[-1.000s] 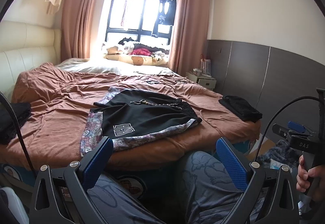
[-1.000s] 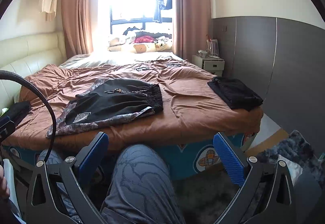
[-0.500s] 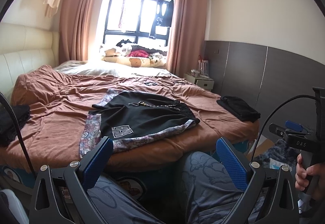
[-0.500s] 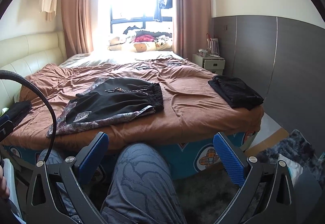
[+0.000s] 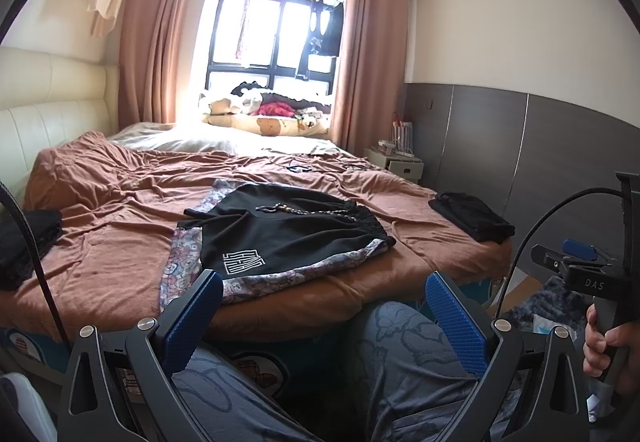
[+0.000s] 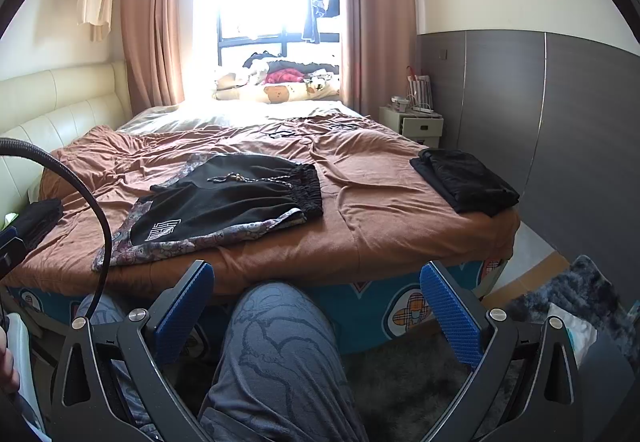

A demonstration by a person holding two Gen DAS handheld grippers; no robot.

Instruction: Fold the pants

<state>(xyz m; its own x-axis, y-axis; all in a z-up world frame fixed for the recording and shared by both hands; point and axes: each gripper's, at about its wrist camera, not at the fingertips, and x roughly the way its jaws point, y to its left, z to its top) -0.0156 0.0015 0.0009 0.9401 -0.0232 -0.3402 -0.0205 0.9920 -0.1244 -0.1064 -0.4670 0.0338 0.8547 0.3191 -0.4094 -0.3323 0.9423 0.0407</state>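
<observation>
Jaws of both grippers wide — shorts [image 5: 288, 238] flat on bed [image 5: 100, 242].

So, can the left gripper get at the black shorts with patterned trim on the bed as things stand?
Probably yes: the left gripper is open, and nothing lies between it and the black shorts with patterned trim near the bed's front edge.

Black shorts [image 5: 280, 238] lie flat near the bed's [image 5: 100, 242] front edge; left tongs [image 5: 324, 318] gape, empty, above knees.
</observation>
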